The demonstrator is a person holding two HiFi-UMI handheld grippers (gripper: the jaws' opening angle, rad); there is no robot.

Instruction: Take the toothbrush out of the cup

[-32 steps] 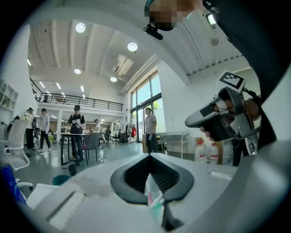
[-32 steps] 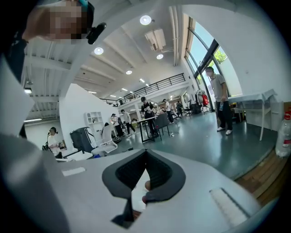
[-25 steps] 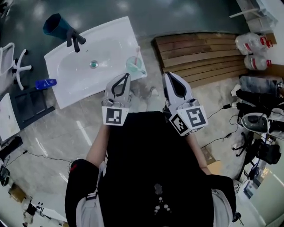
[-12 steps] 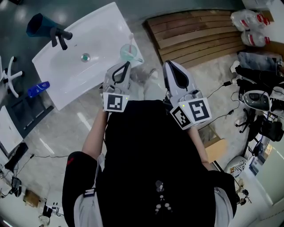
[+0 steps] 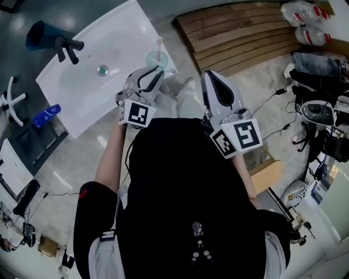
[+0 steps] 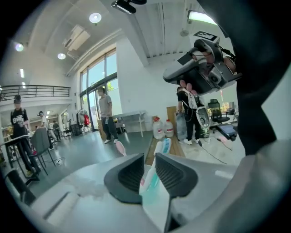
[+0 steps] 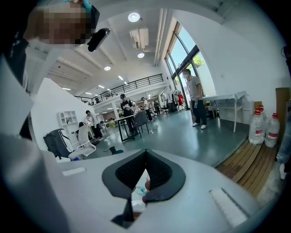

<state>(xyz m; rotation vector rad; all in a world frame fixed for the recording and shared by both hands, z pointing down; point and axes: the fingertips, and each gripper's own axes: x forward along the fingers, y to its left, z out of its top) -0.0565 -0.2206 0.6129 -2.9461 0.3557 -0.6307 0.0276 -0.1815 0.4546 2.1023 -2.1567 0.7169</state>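
Two hand-held grippers (image 5: 157, 71) (image 5: 209, 74), one cup (image 5: 156, 59), one sink (image 5: 125, 38), two jugs (image 5: 294, 11) (image 5: 312, 35).

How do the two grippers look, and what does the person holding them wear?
The left gripper and the right gripper have smooth white shells narrowing to the tips, with black ribbed pads inside. Each carries a cube with black-and-white square markers. The person wears a black short-sleeved top.

No readable text, number or brand found. Left claw (image 5: 158, 72) and right claw (image 5: 211, 76) carry black-and-white square patterns, no characters. Red labels on jugs (image 5: 311, 34): print too small. Blue bottle (image 5: 45, 115): label illegible. Shirt print on distant person (image 6: 18, 120): unreadable.
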